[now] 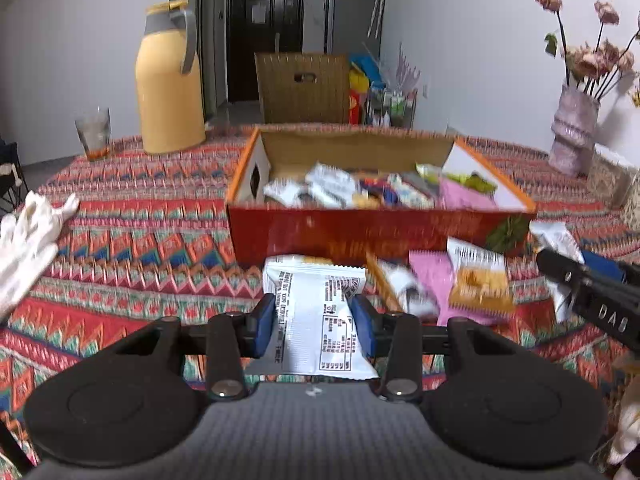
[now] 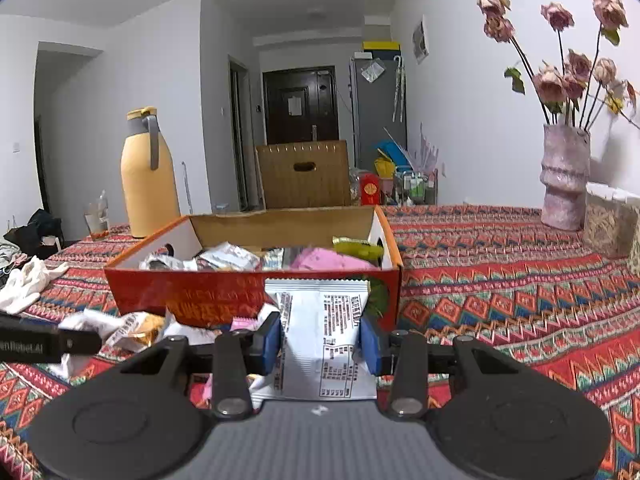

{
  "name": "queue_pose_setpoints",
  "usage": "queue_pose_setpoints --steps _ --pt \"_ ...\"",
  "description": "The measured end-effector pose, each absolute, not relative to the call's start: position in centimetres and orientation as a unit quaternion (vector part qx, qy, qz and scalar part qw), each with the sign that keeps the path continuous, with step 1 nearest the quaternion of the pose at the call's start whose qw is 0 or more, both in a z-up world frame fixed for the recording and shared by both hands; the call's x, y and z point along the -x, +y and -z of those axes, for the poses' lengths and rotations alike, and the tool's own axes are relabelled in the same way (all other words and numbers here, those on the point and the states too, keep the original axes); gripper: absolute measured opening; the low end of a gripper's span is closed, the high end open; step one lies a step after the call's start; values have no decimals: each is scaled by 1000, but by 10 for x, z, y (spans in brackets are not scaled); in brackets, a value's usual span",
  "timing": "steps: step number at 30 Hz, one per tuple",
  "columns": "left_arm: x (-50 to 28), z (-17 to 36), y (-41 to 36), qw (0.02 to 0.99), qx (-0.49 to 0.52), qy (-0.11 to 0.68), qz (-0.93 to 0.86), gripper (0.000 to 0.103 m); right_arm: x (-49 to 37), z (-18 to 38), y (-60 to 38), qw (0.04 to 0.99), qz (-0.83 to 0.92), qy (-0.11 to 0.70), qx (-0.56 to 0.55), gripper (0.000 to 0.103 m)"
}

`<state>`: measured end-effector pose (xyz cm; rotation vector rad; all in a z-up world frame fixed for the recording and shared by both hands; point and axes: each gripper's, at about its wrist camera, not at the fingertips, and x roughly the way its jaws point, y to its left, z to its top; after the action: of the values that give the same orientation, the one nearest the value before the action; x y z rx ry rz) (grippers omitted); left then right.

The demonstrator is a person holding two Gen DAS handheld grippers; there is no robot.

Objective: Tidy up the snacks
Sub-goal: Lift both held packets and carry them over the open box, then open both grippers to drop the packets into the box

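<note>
patterned red tablecloth (image 1: 132, 240) across the whole table, white walls and a dark door (image 1: 264, 36) behind. open red cardboard box (image 1: 360, 236) set mid-table, already partly filled with mixed snack packets (image 1: 344, 190). yellow thermos jug (image 1: 168, 80) and a drinking glass (image 1: 94, 132) standing beyond the box to the left; pinkish vase with dried roses (image 2: 564, 176) far right near the wall. white cloth glove (image 1: 28, 236) lying at the left edge of the table. loose packets heaped in front of the box: a pink one (image 1: 432, 280), an orange-printed one (image 1: 478, 280), a few white ones, all touching or overlapping.

left gripper (image 1: 318, 320) clamped narrow on a white snack packet (image 1: 320, 308), blue pads (image 1: 264, 320) pressing its two sides, packet upright and raised just short of the box's near wall. right gripper (image 2: 324, 340) likewise closed on a second white packet (image 2: 324, 328), pads (image 2: 370, 344) tight against both edges, held in front of the box's right corner. black tip of the right gripper visible at the right edge of the left wrist view, just beside the loose heap.
</note>
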<state>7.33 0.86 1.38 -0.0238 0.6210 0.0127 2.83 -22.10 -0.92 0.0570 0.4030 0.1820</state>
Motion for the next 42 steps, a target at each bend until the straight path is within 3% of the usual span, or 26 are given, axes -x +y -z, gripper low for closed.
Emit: queue_pose_setpoints --steps 20,42 --pt "-156 -71 -1 967 32 253 -13 42 -108 -40 -191 979 -104 175 -5 40" --pt "-225 -23 12 961 51 266 -54 42 -174 6 -175 972 -100 212 -26 40"
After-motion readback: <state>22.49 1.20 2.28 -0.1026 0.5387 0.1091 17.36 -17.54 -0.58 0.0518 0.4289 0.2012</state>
